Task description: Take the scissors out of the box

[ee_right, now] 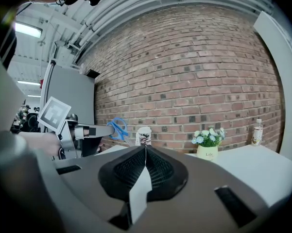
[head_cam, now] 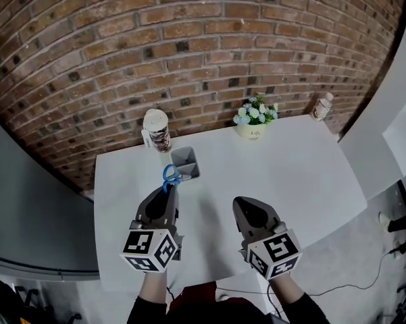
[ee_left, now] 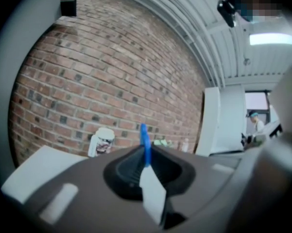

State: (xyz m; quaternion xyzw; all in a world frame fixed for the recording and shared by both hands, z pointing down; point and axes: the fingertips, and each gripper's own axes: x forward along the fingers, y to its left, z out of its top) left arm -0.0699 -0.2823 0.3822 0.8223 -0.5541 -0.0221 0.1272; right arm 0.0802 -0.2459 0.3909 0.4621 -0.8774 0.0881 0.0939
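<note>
A brick wall [head_cam: 189, 39] fills the background behind the box [head_cam: 184, 162], which is a small grey open-topped thing standing on a white bench [head_cam: 290, 174] near its far edge.

On the near side of the box, a person holds two tools over the bench. The left tool [head_cam: 167, 189] reaches to just short of the box's near left corner. Its jaws are clamped on the scissors [head_cam: 170, 175]. The right tool [head_cam: 242, 202] hangs to the right of the box and well apart from it. Its jaws are pressed together with nothing between them.

Just left of the box and a little farther back stands a tall cup [head_cam: 157, 130] with a white lid and a dark printed band. A pale pot of white and blue flowers [head_cam: 252, 130] sits to the right of the box along the far edge. Farther right again, at the bench's far corner, is a small bottle [head_cam: 321, 106] with a white cap.

The scissors are out of the box, raised in the air in the left tool's grip. Their blue handle loops stick out past the jaw tips, beside the box's near left corner as seen from above. From the right gripper view they sit clear above the bench. I cannot make out the blades.
</note>
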